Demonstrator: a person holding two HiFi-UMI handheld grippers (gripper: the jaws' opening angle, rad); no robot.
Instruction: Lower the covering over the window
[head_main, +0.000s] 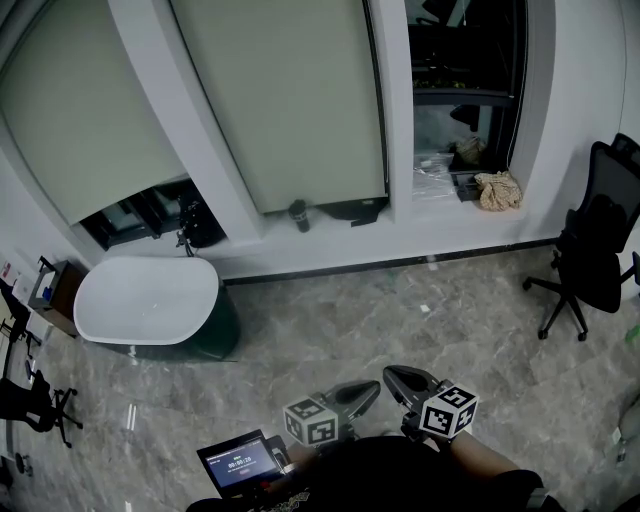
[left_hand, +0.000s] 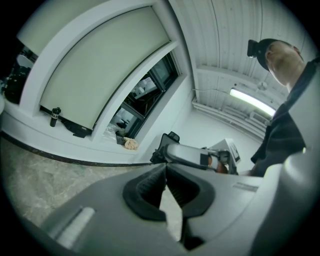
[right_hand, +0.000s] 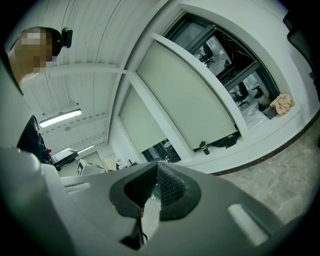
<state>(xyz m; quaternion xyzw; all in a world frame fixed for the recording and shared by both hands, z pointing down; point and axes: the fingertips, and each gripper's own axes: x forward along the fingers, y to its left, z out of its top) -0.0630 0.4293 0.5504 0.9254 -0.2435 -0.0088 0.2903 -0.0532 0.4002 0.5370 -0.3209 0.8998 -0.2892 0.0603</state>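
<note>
Three window bays fill the far wall. The middle bay's pale roller blind (head_main: 290, 100) hangs down nearly to the sill, the left blind (head_main: 80, 130) stops well above it, and the right window (head_main: 465, 90) is uncovered. The middle blind also shows in the left gripper view (left_hand: 100, 75) and the right gripper view (right_hand: 190, 100). My left gripper (head_main: 372, 388) and right gripper (head_main: 390, 374) are held close to my body, far from the windows. Both are shut with nothing between the jaws, as the left gripper (left_hand: 165, 167) and right gripper (right_hand: 156, 165) show close up.
A white oval tub (head_main: 145, 300) stands on the floor at the left under the window. A black office chair (head_main: 595, 250) is at the right. On the sill sit a dark bottle (head_main: 299, 215) and a crumpled cloth (head_main: 497, 190). A small lit screen (head_main: 240, 462) is by my waist.
</note>
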